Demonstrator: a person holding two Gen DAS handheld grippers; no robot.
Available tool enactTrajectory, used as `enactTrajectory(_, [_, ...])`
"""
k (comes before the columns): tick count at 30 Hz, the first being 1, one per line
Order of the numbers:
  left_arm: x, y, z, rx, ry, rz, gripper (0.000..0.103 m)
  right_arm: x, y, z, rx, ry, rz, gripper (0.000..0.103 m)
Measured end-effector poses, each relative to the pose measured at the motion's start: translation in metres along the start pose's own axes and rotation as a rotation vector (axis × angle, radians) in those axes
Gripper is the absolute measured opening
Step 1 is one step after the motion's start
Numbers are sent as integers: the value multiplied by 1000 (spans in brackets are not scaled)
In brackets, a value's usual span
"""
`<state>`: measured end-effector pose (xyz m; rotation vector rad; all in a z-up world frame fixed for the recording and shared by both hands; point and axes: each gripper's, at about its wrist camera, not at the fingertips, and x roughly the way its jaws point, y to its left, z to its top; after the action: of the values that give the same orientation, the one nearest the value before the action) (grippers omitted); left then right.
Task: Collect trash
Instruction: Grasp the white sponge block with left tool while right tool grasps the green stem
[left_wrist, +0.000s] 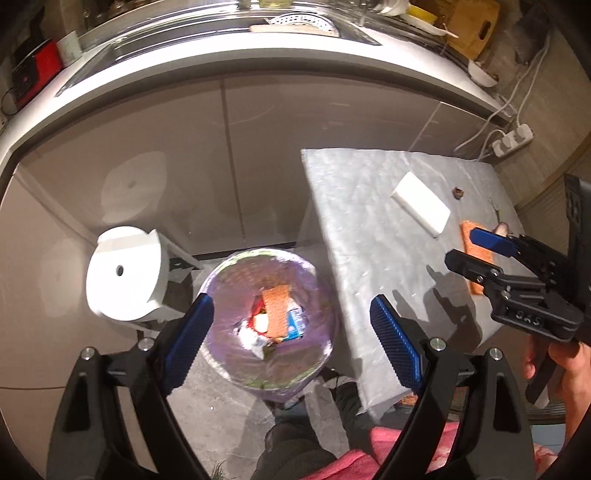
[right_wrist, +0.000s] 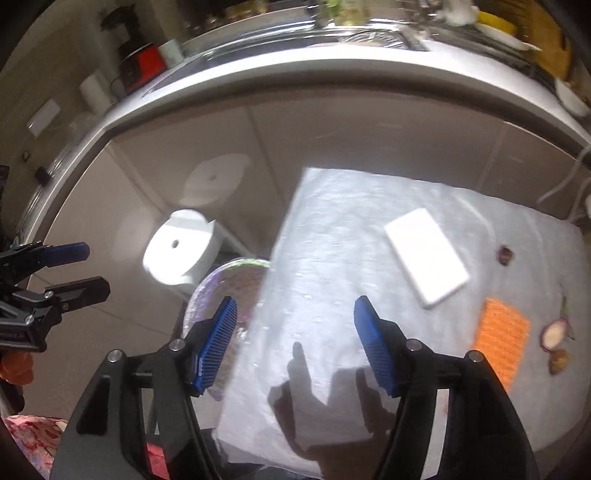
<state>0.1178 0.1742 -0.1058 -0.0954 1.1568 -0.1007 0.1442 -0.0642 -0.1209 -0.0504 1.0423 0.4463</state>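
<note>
My left gripper (left_wrist: 291, 325) is open and empty, straight above a bin with a purple liner (left_wrist: 236, 354) on the floor. In the bin lie an orange sponge (left_wrist: 277, 308) and other scraps. My right gripper (right_wrist: 295, 339) is open and empty above the left part of a small table under a white cover (right_wrist: 332, 258); it also shows in the left wrist view (left_wrist: 469, 245). On the table lie a white block (right_wrist: 424, 262), an orange sponge (right_wrist: 500, 338), an onion half (right_wrist: 554, 332) and small peel scraps (right_wrist: 505, 254).
A big white paper roll (left_wrist: 125, 273) stands on the floor left of the bin. Beige cabinet fronts (left_wrist: 258, 147) under a white counter edge run behind. A power strip (left_wrist: 513, 140) hangs at the right. A pink cloth (left_wrist: 369, 454) is at the bottom.
</note>
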Motion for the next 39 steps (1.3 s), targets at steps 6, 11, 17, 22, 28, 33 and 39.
enactTrajectory(6, [43, -76, 62, -65, 24, -83, 86, -41, -95, -25, 161, -34, -135, 71])
enactTrajectory(11, [84, -127, 98, -157, 27, -64, 86, -60, -155, -51, 252, -36, -191, 71])
enactTrajectory(17, [148, -175, 115, -199, 92, 59, 86, -80, -209, -68, 292, -26, -230, 71])
enactTrajectory(22, [183, -185, 112, -292, 153, 163, 86, -78, -245, -74, 329, -7, -220, 71])
enactTrajectory(28, [208, -199, 117, -332, 197, 218, 86, -65, -271, -74, 329, 22, -193, 71])
enactTrajectory(33, [235, -200, 112, -352, 288, 229, 82, -56, -280, -67, 300, 28, -173, 71])
enactTrajectory(39, [226, -201, 107, -327, 250, 204, 67, -40, -286, -56, 237, 30, -159, 71])
